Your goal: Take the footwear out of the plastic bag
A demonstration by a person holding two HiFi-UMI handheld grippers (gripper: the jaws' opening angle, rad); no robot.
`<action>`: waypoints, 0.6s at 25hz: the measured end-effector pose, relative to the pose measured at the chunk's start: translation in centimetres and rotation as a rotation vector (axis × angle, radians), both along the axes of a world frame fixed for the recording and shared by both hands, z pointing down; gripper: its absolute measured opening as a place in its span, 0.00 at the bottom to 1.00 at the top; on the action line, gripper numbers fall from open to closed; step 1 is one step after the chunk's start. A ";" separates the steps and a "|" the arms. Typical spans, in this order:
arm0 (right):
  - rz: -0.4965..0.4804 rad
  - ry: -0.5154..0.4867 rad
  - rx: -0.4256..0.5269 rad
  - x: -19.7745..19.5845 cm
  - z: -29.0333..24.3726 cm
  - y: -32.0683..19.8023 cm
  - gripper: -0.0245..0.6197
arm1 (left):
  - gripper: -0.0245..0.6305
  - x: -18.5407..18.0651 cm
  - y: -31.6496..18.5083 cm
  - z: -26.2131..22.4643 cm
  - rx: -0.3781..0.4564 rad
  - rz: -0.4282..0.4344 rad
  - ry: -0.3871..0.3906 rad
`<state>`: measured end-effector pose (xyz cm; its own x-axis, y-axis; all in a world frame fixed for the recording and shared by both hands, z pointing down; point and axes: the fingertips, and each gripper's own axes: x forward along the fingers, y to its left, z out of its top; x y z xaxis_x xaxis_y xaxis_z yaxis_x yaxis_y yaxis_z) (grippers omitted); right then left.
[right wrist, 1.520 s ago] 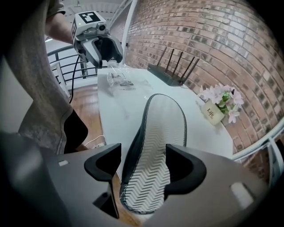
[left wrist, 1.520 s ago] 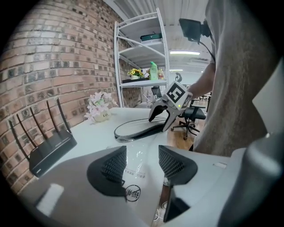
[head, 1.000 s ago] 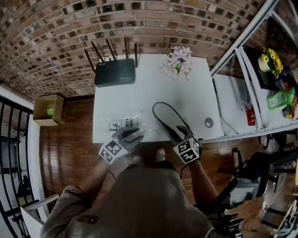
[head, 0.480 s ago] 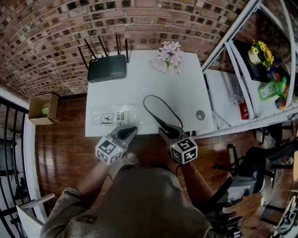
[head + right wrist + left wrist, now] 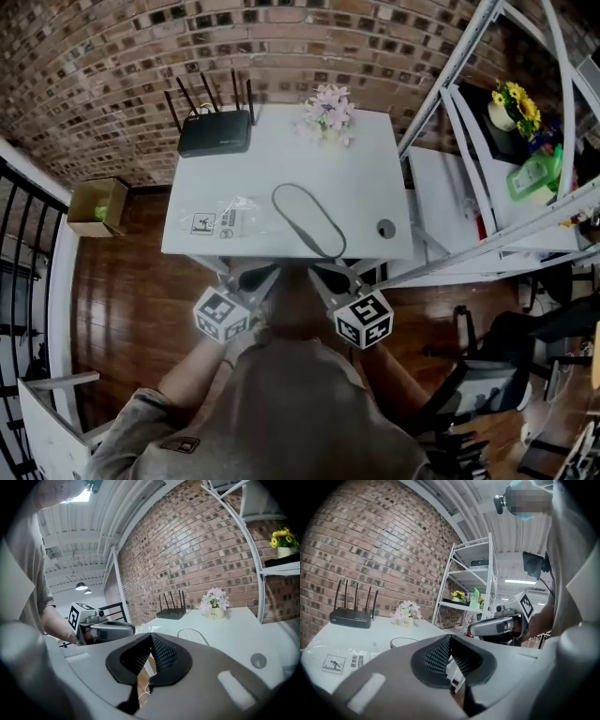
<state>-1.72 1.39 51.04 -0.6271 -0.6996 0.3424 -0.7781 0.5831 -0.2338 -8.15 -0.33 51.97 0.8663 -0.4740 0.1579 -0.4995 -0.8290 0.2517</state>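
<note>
Brick wall behind, white table in front; plastic bag lies flat at table's left, 1 square pictogram sticker on it, print beside it too small for me to read; footwear, 1 flat pale oval with dark rim, lies outside bag, just beside it; black router and flower pot at far edge, pot lettering looks like "Life"; left gripper pressed together, nothing pinched; right gripper has just been closing, jaws together, empty; both off table's near edge.
</note>
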 end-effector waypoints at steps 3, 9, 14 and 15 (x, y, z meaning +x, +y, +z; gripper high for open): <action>-0.023 -0.020 0.014 0.7 -0.4 2.2 0.06 | 0.04 0.8 2.5 -0.3 -0.002 -0.034 -0.001; -0.072 -0.036 0.045 1.3 -0.8 5.3 0.06 | 0.04 0.7 6.1 -0.7 -0.009 -0.118 0.012; -0.060 -0.041 0.050 1.5 -1.0 6.7 0.06 | 0.04 0.9 7.8 -1.2 -0.006 -0.114 0.019; -0.057 -0.041 0.056 1.4 -1.3 6.8 0.06 | 0.04 0.9 7.8 -1.4 -0.003 -0.108 0.020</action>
<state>-0.35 8.16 49.79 -0.6793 -0.6795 0.2772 -0.7336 0.6392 -0.2307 -7.25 7.51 50.55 0.8131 -0.5645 0.1424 -0.5808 -0.7698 0.2646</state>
